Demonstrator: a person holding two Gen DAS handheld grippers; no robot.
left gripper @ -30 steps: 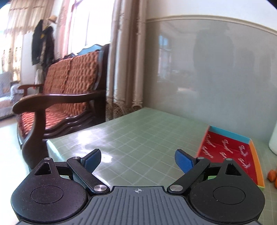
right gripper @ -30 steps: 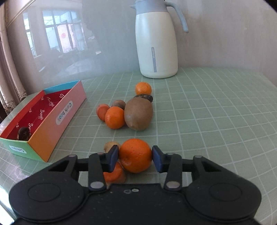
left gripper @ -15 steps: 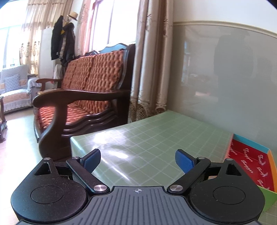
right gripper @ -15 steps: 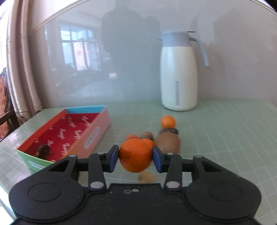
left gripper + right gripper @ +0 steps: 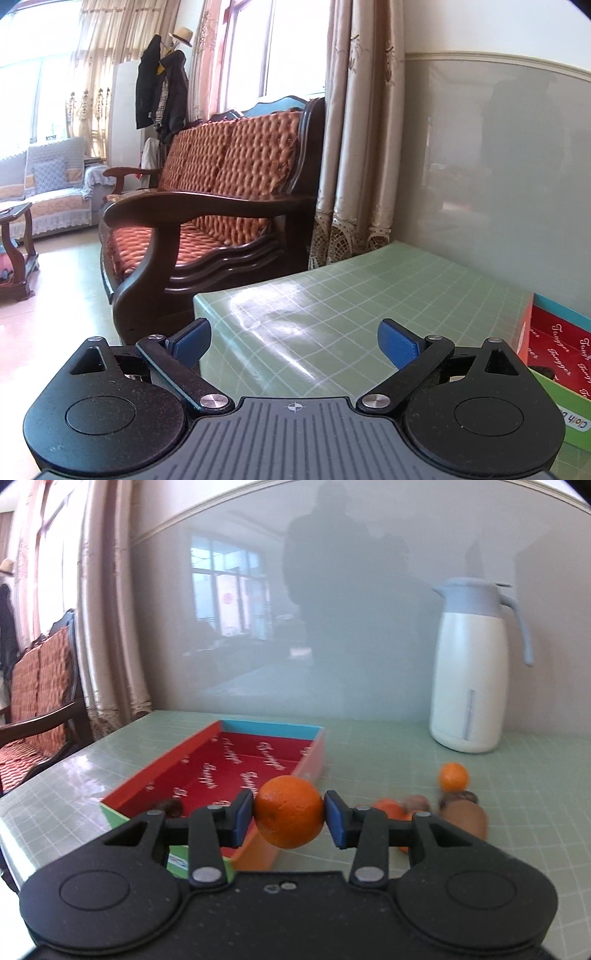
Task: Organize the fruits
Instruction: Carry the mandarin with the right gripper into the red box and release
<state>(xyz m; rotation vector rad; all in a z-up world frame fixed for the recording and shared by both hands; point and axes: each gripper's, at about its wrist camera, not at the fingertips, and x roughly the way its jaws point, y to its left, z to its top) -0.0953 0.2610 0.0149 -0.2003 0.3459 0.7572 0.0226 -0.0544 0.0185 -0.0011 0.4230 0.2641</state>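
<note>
Orange gripped above the box's near corner

The right gripper (image 5: 289, 818) pinches an orange (image 5: 289, 807) over the red-lined box (image 5: 207, 744), a dark fruit (image 5: 170, 806) already inside. Loose fruit (image 5: 453, 776) and a white jug (image 5: 471, 672) sit off right. The left gripper (image 5: 293, 338), jaws opening with nothing between them, faces bare table (image 5: 332, 295) and a wooden sofa (image 5: 221, 199).

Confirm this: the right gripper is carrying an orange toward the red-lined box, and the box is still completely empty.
Not quite. The right gripper does hold the orange near the red-lined box, but the box is not empty: the right wrist view shows a small dark fruit lying in its near corner. What kind of fruit it is cannot be told.
</note>
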